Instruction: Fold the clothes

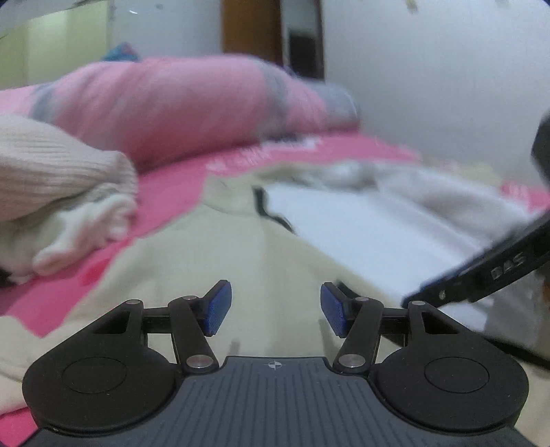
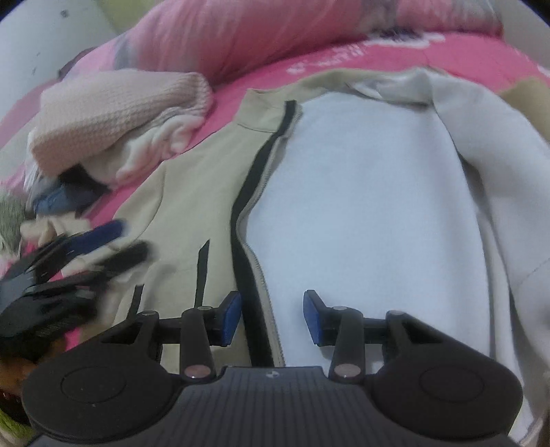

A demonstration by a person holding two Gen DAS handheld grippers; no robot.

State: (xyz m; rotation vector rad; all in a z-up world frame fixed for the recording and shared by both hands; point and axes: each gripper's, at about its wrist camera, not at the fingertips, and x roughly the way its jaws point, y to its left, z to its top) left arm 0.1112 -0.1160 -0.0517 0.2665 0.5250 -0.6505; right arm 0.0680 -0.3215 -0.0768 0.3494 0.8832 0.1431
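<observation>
Closest to my left lens, the left gripper [image 1: 276, 307] hangs with its blue-padded jaws parted and nothing between them, only the beige zip-front jacket with a black zipper band [image 1: 261, 261] showing below the gap. My right gripper [image 2: 271, 318] also stands with its jaws apart and empty, poised over the zipper line near the jacket's lower edge; I cannot tell whether either pad touches cloth. That jacket lies flat on the bright pink printed bedsheet [image 2: 240, 93], one front panel thrown open so the pale white fleece lining [image 2: 361, 206] faces up, the collar pointing toward the head of the bed. Beside the collar, toward the left of both views, a loose heap holds a pinkish ribbed knit sweater [image 2: 120, 110] over a crumpled white garment [image 2: 161, 144], just clear of the jacket's shoulder. Farther back, a bulky pink blanket with grey patches [image 1: 178, 103] is bunched along the plain white wall [image 1: 429, 68], with a brown wooden door frame [image 1: 251, 27] behind it. Pink sheet shows bare between the heap and the jacket and beyond the collar; the jacket's right side is bunched up near the bed edge.
</observation>
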